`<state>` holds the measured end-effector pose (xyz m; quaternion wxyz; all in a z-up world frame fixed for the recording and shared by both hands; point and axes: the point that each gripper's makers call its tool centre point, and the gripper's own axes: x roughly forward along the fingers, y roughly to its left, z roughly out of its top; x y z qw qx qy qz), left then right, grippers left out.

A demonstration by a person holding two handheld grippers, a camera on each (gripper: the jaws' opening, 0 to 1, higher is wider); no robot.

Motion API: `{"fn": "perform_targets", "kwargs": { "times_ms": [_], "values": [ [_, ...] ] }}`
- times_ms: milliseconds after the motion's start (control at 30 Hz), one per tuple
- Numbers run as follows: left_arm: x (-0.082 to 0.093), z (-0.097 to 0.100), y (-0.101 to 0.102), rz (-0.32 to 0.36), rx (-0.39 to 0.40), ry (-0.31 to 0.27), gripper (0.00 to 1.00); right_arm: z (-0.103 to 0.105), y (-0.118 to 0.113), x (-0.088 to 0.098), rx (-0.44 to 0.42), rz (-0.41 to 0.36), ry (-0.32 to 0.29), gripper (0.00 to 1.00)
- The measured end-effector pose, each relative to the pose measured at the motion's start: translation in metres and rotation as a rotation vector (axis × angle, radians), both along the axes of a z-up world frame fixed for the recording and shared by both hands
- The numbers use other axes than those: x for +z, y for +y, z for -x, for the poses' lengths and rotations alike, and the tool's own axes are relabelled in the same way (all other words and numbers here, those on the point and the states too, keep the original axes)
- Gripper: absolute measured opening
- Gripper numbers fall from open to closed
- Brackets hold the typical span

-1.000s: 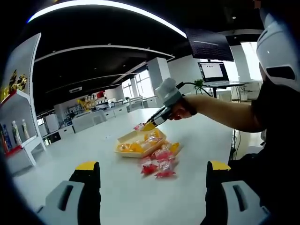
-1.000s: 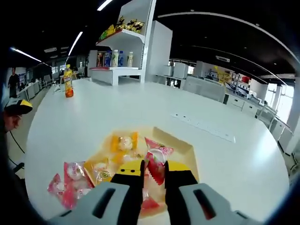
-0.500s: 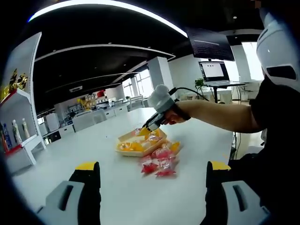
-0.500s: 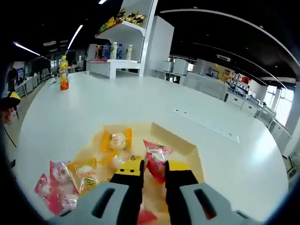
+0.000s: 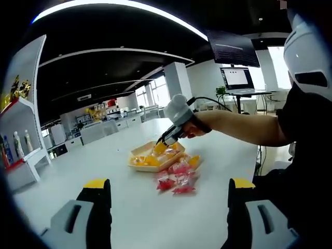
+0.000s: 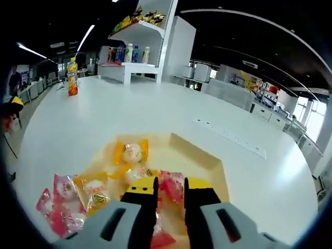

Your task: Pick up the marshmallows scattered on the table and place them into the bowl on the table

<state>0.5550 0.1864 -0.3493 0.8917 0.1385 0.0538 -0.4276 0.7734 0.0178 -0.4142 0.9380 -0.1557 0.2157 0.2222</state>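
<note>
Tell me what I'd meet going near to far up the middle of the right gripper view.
Right claw pinching a pink wrapped marshmallow → yellow wrapped marshmallow lying in the shallow cream tray-like bowl → bare white round table → white display shelf with bottles.

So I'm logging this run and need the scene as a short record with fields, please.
surface: white table
bowl: pale tray-like bowl holding wrapped marshmallows
loose marshmallows: pink and yellow packets on the table beside the bowl
right gripper: over the bowl, jaws slightly apart around a pink packet; grip unclear
left gripper: jaws wide apart, empty, short of the pile
background: drink bottle on the table, shelf with bottles
</note>
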Motion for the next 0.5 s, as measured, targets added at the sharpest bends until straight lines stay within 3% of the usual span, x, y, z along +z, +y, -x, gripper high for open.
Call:
{"fn": "perform_targets", "kwargs": {
  "times_ms": [267,500],
  "values": [
    [-0.001,0.0,-0.001,-0.009,-0.008,0.002,0.93,0.006,0.001,0.003,0.005,0.011,-0.008,0.26],
    [0.002,0.001,-0.01,-0.004,-0.045,0.007,0.93,0.029,-0.006,0.038,-0.024,-0.12,-0.065,0.33]
  ]
}}
